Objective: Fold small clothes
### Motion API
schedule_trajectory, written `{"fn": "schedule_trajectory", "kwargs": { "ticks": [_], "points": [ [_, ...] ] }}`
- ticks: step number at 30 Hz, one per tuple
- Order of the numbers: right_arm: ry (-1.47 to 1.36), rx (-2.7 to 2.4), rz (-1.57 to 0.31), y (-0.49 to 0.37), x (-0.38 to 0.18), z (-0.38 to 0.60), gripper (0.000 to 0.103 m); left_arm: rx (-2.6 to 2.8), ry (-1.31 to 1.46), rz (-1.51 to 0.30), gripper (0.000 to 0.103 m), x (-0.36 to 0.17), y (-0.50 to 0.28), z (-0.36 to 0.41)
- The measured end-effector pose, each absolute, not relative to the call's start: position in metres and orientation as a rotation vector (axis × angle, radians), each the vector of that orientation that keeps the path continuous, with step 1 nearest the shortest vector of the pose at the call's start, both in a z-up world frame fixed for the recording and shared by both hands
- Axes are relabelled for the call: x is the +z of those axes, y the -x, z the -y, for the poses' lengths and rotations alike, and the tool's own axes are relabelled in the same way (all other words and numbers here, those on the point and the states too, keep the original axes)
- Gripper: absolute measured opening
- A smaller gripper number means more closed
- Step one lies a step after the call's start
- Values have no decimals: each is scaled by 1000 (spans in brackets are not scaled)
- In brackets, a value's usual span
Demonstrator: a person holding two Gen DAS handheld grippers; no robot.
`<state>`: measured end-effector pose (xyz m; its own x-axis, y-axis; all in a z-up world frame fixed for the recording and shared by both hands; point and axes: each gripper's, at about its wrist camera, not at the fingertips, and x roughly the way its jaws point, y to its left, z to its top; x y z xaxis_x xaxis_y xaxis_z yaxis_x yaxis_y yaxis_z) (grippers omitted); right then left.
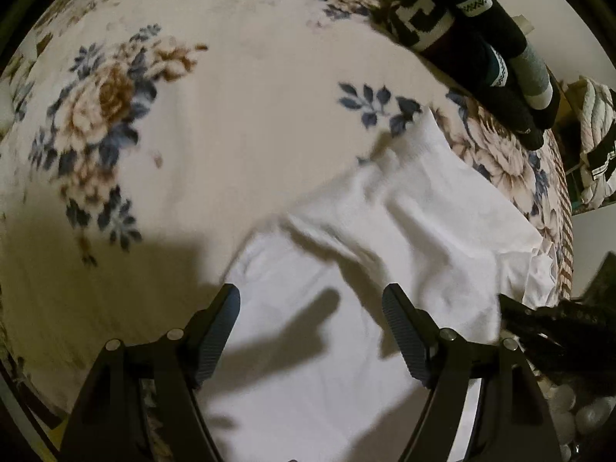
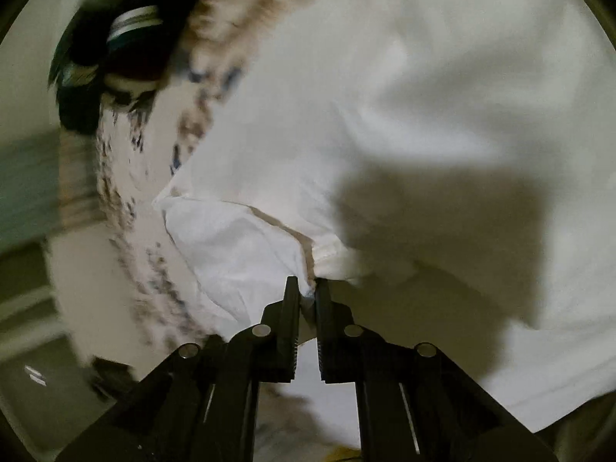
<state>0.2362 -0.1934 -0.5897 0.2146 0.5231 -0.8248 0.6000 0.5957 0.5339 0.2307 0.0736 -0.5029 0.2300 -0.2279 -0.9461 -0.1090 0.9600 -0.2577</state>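
Note:
A white garment (image 1: pixel 404 231) lies crumpled on a floral blanket (image 1: pixel 192 115). My left gripper (image 1: pixel 312 304) is open just above the garment's near part, fingers apart and empty. In the right wrist view my right gripper (image 2: pixel 308 288) is shut on a bunched edge of the white garment (image 2: pixel 385 115), which spreads away from the jaws. The right gripper's body also shows at the right edge of the left wrist view (image 1: pixel 558 323).
A pile of dark folded socks (image 1: pixel 481 38) lies at the blanket's far right corner; it shows blurred in the right wrist view (image 2: pixel 115 50). More clothes (image 1: pixel 595 142) hang beyond the bed's right edge. Small white balls (image 1: pixel 577 412) lie at the lower right.

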Motion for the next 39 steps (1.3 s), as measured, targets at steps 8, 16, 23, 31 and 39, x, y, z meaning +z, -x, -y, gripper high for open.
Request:
{"fn": "schedule_trajectory", "kwargs": {
  "ticks": [8, 16, 23, 31, 39],
  "points": [
    [-626, -116, -1517, -261, -567, 200, 46, -115, 261, -1305, 75, -498, -255, -57],
    [-769, -55, -1429, -235, -559, 189, 47, -102, 82, -1332, 75, -530, -277, -35],
    [-594, -161, -1494, -234, -596, 183, 47, -125, 61, -1358, 82, -532, -289, -40],
    [-653, -116, -1387, -224, -524, 242, 64, -302, 86, -1230, 82, -463, -305, -28],
    [-615, -206, -1384, -259, -542, 346, 65, -425, 61, -1323, 81, -525, -366, 10]
  ]
}}
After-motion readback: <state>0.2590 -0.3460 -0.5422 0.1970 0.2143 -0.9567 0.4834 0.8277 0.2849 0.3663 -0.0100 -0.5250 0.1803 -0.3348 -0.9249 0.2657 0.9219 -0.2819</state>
